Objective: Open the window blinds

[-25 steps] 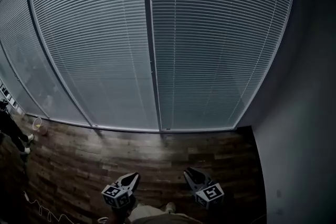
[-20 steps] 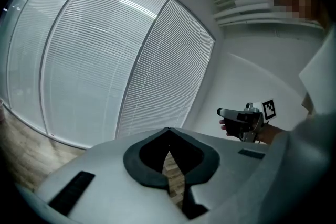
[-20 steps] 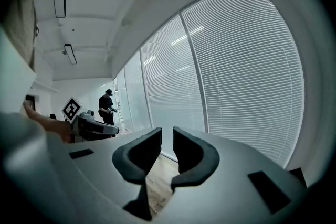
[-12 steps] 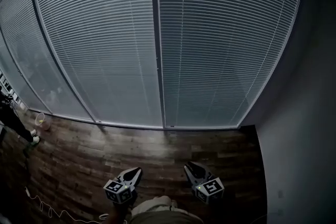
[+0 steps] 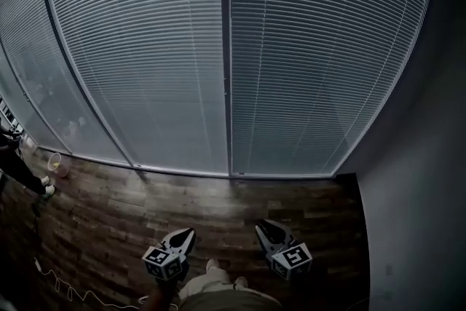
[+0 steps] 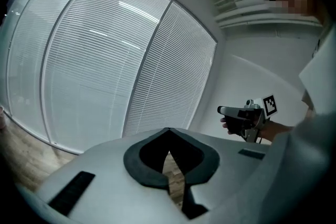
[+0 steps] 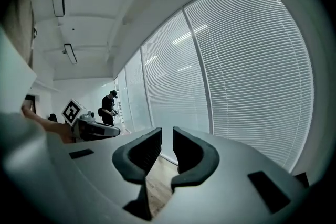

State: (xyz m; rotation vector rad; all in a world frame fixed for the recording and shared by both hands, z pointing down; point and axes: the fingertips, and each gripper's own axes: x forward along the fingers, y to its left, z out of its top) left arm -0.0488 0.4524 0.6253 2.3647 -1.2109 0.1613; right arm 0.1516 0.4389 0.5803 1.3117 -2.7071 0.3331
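Left gripper view first, Ana asks: how do the jaws stand there?

Ben: The left hand-held gripper [image 6: 168,139] has its dark pads pressed together at the tips. Lower down there is only a thin slit, where the wooden floor [image 6: 21,165] shows through. Nothing is between them.

Ana: And the other one?

Ben: The right hand-held gripper [image 7: 166,134] is a little spread, with a narrow gap between the pads. It holds nothing and touches nothing.

Ana: Where are the blinds?

Ben: The blinds [image 5: 145,54] hang fully lowered along the far edge of the floor, with the slats turned closed. A dark window post [image 5: 226,54] separates the panels. The right panel ends at the far right corner, where the grey wall [image 5: 415,215] begins. In the head view both hand-held grippers are by the near edge of the floor, well apart from the blinds.

Ana: So which step is this?

Ben: I judge it is the approach, because nothing touches the blinds yet. The next move calls for coming close to one panel and finding its cord or wand. I cannot make out either in these views, so the person must look for it at the panel edges. The left hand-held gripper would need to spread before it can pinch something thin.

Ana: Anything else?

Ben: Another person [image 5: 14,167] stands at the far left edge of the floor.
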